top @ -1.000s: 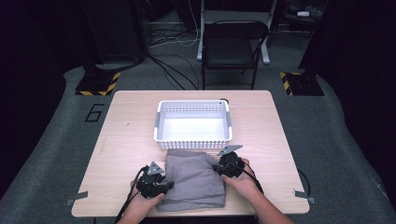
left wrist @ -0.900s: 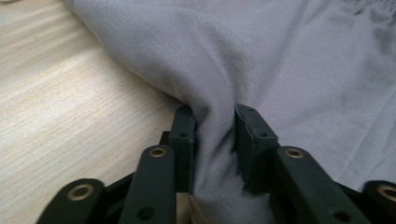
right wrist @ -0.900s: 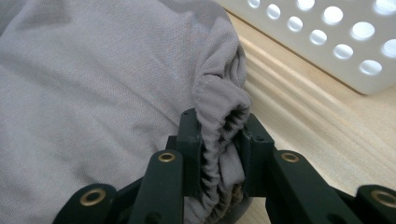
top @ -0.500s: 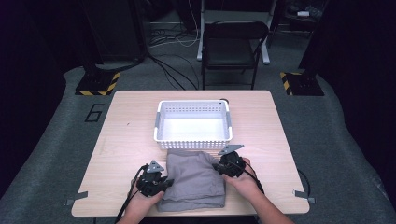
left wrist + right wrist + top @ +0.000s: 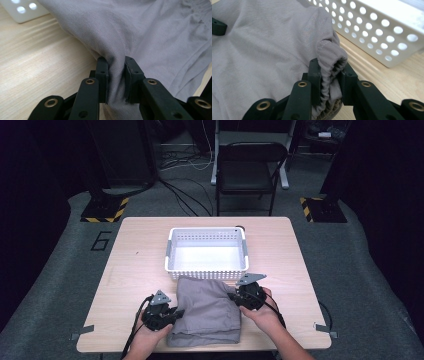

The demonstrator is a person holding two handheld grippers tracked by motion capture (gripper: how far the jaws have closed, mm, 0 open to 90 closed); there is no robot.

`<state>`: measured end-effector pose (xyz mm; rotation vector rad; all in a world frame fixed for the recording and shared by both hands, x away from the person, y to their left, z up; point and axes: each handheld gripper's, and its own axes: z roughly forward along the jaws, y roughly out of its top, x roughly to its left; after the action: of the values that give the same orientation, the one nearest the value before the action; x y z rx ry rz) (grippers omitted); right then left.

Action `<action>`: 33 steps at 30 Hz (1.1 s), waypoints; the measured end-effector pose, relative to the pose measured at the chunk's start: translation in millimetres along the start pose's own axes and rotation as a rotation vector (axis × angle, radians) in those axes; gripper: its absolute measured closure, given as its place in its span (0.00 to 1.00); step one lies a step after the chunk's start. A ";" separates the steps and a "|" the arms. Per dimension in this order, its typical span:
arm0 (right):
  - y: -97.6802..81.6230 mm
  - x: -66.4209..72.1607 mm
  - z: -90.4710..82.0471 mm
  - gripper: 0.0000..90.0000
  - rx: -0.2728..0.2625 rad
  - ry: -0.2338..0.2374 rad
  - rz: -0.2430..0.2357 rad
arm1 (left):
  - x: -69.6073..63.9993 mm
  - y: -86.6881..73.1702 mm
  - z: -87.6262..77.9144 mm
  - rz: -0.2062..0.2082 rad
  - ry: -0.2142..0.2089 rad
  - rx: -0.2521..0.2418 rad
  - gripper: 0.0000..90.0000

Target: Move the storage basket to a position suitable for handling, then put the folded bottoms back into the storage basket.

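Only writing I can read anywhere is a big "6" [image 5: 101, 240] marked on the grey floor off the far left corner of the bench [image 5: 135, 270]. No brand or label on the cloth or the basket that I can make out.

The thing I'm handling is a folded grey garment [image 5: 207, 310], looks like shorts or pants going by the gathered elastic band. It lies on the near middle of the bench, its far edge touching or just beside the near wall of the white perforated basket [image 5: 207, 252]. Its long axis runs roughly near-to-far, slightly tilted, with the far end at the basket and the near end close to the bench's near edge.

My left claw [image 5: 176, 312] is at the garment's left edge, pointing right into it. In the left gripper view the left claw [image 5: 116, 75] is clamped on a pinched fold of grey fabric [image 5: 150, 37], jaws nearly together with cloth between.

My right claw [image 5: 231, 296] is at the right edge, toward the far corner, pointing left. In the right gripper view the right claw [image 5: 329, 75] is closed on the bunched elastic hem [image 5: 330, 58], basket wall [image 5: 382, 32] just beside it.

Both forearms come in from the near edge, hands wrapped around the claw bodies, grey plates on top, left cable trailing off the near side.
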<state>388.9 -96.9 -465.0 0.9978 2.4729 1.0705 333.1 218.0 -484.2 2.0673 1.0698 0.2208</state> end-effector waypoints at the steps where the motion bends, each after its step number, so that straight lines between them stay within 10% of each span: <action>1: 0.4 0.9 -1.3 0.83 0.001 0.000 0.001 | 0.8 0.9 -1.1 0.000 0.001 -0.006 0.84; 33: 27.6 4.2 -35.2 0.83 -0.028 0.044 -0.001 | -9.2 22.5 -30.9 0.023 0.006 -0.015 0.84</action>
<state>382.3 -99.4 -420.6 0.9744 2.4858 1.1353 326.7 220.8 -445.5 2.0676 1.0454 0.2455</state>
